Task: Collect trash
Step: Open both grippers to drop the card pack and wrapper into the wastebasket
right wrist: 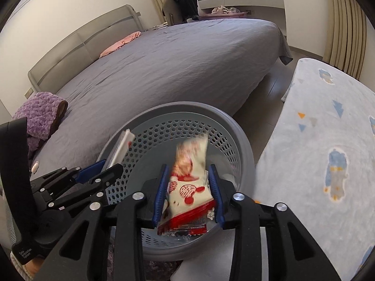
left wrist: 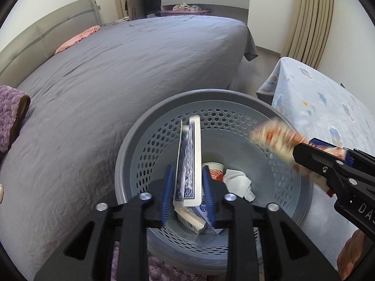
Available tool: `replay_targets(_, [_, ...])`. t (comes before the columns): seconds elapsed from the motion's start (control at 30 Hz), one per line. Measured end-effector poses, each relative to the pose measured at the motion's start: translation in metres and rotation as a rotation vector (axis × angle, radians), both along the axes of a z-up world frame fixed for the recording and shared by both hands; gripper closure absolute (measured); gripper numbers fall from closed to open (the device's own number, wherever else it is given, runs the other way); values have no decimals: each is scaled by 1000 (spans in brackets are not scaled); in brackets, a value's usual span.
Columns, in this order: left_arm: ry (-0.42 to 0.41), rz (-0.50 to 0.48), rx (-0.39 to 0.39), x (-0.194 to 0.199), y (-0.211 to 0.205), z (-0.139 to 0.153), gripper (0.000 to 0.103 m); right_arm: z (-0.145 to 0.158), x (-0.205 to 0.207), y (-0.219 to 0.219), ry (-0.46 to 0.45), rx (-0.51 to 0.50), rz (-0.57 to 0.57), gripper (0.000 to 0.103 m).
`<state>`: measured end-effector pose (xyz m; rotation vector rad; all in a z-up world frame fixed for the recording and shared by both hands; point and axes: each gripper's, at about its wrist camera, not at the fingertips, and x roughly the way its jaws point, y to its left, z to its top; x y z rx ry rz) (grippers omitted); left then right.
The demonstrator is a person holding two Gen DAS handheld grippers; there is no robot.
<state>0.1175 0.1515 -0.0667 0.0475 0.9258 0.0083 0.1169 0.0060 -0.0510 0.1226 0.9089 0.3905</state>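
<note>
A grey-sheeted bed (left wrist: 131,70) fills the room from 9 to 12 o'clock, a patterned blanket (right wrist: 328,152) at 3. The perforated bin (left wrist: 234,98) sits below both grippers. The left gripper (left wrist: 187,171) stands parted around a blue-patterned box (left wrist: 188,161); the right gripper (right wrist: 188,171) stands parted around a red-white wrapper (right wrist: 189,182), both over the bin's cup (left wrist: 214,167) and tissue (left wrist: 236,179).

A grey perforated basket (left wrist: 234,98) fills the lower centre, holding a crumpled tissue (left wrist: 236,182) and cartons. Above it stand a blue-patterned box (left wrist: 187,161) and a blurred red-white wrapper (right wrist: 189,182).
</note>
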Motion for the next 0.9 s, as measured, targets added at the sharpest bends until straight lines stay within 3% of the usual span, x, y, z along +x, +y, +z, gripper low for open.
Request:
replay_targets(0.07, [-7, 6, 1, 0, 0, 1, 47, 0, -1, -3, -3, 3, -12, 60])
replay_targets(0.13, [-26, 11, 3, -2, 1, 3, 37, 0, -1, -7, -2, 6, -19, 59])
replay_targets(0.33, [-23, 17, 6, -2, 0, 5, 37, 1, -4, -11, -7, 9, -35, 57])
replay_targets(0.47, [-33, 27, 12, -5, -1, 7, 28, 1, -5, -13, -8, 9, -37, 55])
replay_targets(0.6, [-34, 29, 18, -6, -1, 9, 27, 0, -6, -14, -7, 7, -40, 55])
replay_targets(0.9, [-59, 53, 33, -9, 1, 16, 14, 1, -9, -17, -12, 9, -54, 49])
